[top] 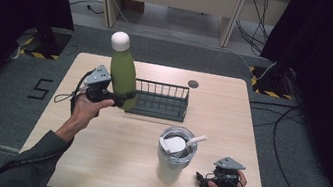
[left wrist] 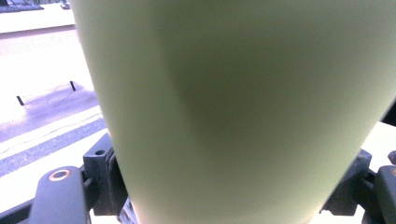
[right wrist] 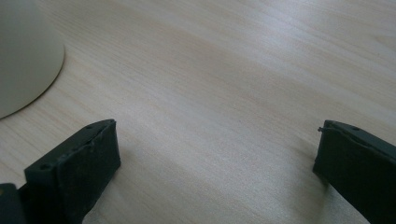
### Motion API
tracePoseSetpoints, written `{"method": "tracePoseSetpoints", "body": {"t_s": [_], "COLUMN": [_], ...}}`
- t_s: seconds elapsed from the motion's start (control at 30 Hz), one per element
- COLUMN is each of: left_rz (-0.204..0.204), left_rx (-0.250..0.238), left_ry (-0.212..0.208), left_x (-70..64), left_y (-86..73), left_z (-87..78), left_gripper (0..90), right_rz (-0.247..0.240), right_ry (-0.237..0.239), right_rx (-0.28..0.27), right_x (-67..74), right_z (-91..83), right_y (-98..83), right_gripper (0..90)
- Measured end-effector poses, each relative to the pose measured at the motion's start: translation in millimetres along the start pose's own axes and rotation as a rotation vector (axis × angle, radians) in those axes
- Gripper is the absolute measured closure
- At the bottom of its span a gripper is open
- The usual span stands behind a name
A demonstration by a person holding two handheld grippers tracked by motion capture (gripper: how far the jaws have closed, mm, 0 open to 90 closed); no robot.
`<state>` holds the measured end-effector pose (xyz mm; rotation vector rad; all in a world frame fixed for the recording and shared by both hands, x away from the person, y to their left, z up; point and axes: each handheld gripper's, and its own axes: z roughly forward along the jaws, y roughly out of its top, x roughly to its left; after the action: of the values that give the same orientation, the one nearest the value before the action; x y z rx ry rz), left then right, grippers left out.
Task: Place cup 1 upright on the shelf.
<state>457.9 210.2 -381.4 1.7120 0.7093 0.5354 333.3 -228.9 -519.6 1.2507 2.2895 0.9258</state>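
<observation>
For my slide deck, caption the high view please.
Left gripper holds green bottle beside wire rack; right gripper rests open near tumbler.

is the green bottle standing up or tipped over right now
Upright, slightly tilted. The green bottle has its white cap on top, gripped near its base by the left gripper.

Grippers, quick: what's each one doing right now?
Left gripper: closed on the green bottle, low on its body.
Right gripper: open, holding nothing, beside the white tumbler.
</observation>
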Motion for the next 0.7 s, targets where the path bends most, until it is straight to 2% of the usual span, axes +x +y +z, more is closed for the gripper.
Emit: {"method": "tracePoseSetpoints", "body": {"t_s": [0.33,0.43,0.53,0.7], "left_rz": [-0.018,-0.03,-0.022,-0.016], "left_rx": [-0.004,-0.005,-0.009,-0.007], "left_ry": [0.008,0.01,0.024,0.034], "left_x": [11.3,14.7,20.4,23.7], "left_y": [16.5,17.8,18.2,16.0], "left_z": [34.1,41.4,53.8,65.0], "left_gripper": [20.6,20.6,20.6,20.6], "right_rz": [0.001,0.001,-0.001,-0.002], "right_ry": [0.0,0.001,0.001,0.001], "right_rx": [0.0,0.001,0.001,0.002], "right_x": [0.0,0.0,-0.2,-0.3], "right_z": [0.0,-0.1,-0.1,-0.2], "right_y": [0.0,0.1,0.1,0.1], "right_gripper": [0.2,0.2,0.2,0.2]}}
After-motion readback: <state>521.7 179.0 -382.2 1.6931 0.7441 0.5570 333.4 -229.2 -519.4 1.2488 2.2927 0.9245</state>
